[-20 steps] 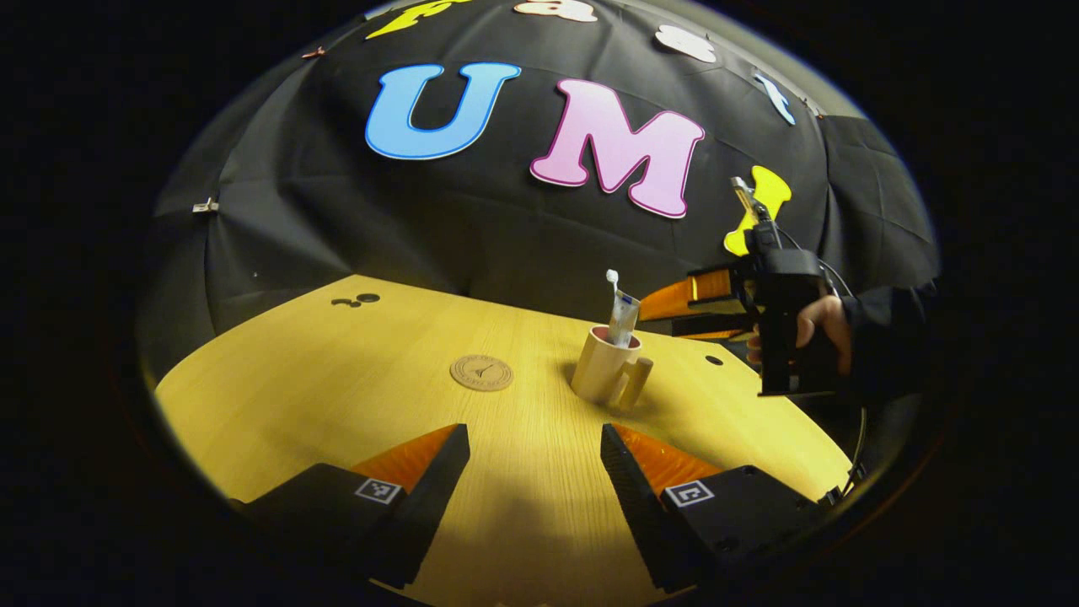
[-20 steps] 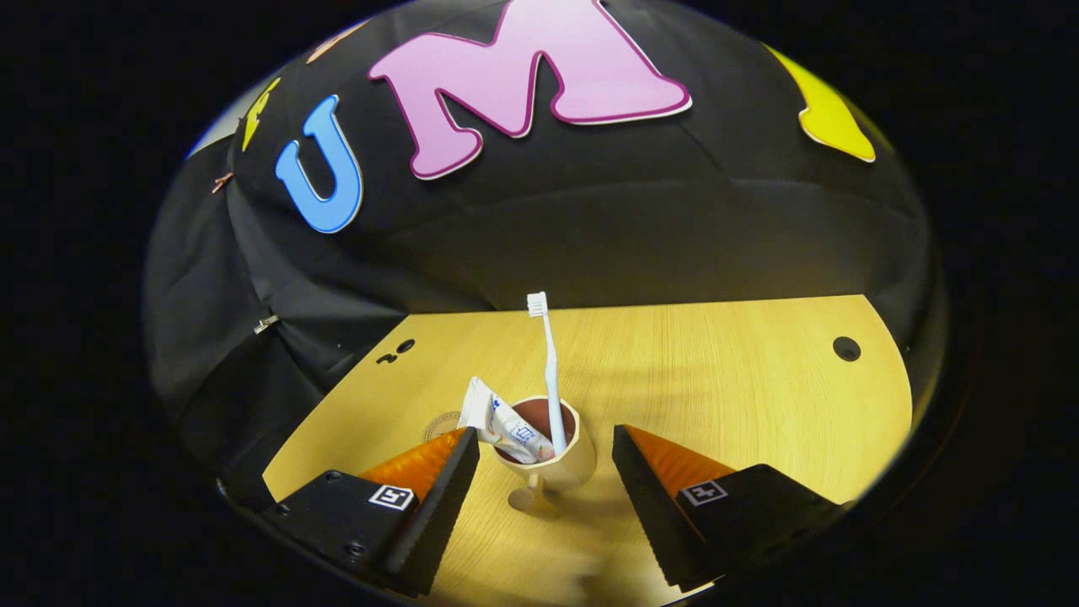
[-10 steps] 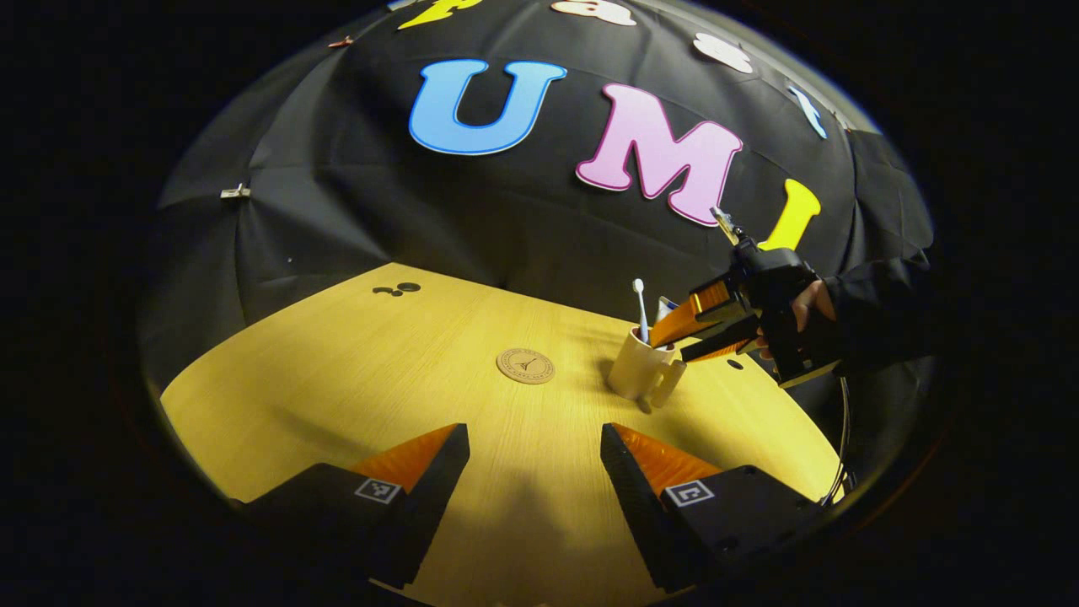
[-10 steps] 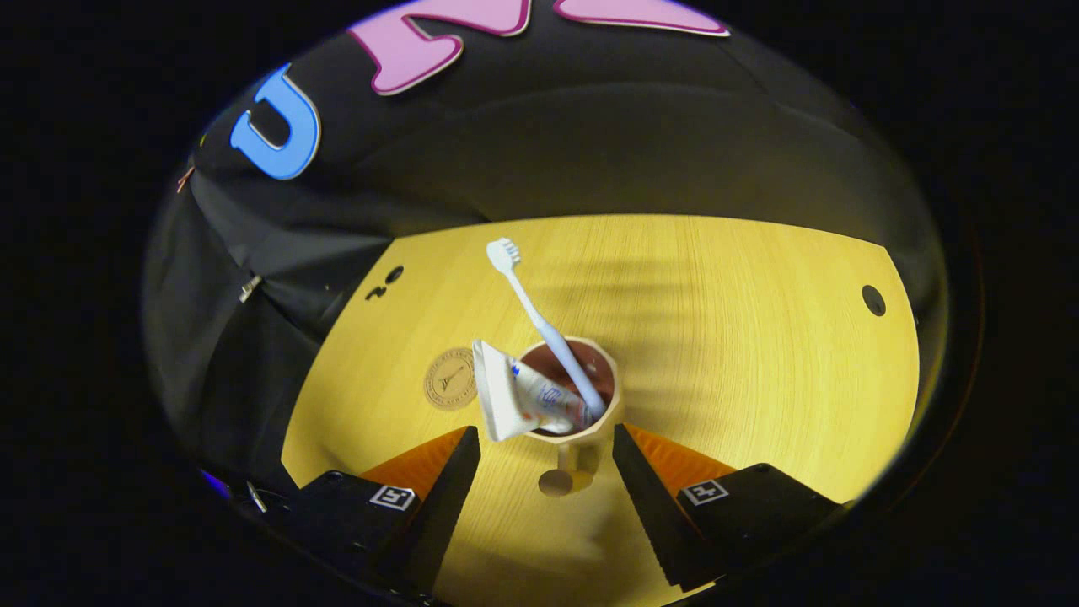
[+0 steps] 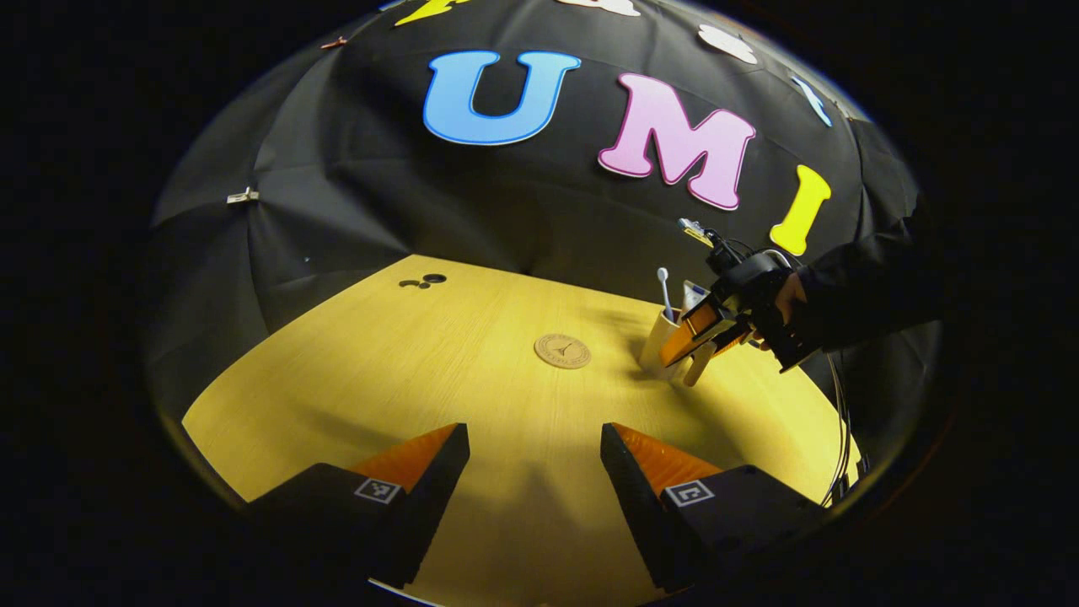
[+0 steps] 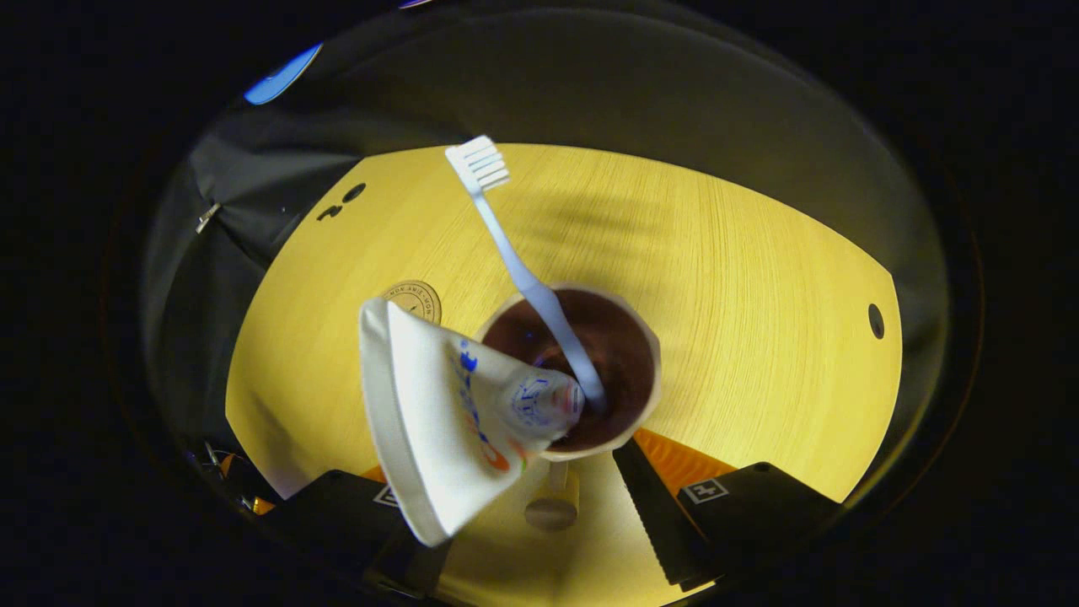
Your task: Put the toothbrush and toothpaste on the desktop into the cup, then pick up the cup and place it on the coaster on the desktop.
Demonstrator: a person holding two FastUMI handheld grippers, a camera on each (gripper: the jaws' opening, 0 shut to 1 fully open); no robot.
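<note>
Wood table (image 5: 472, 371) carries the cup (image 6: 582, 379), toothbrush (image 6: 514, 253) and toothpaste (image 6: 447, 413) inside. Its handle is straddled, ungripped, by the spread right gripper (image 6: 539, 506) for lifting to the nearby coaster (image 5: 562, 351). Left gripper (image 5: 534, 472) is held apart, idle.

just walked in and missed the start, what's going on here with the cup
A person holds a gripper in each hand over a wooden table. The toothbrush and toothpaste already stand in the cup. The right gripper is down at the cup's handle, one finger on each side, apparently about to grasp it; whether they press yet is unclear. The coaster lies bare beside the cup. The left gripper hangs open, apart from them.
</note>
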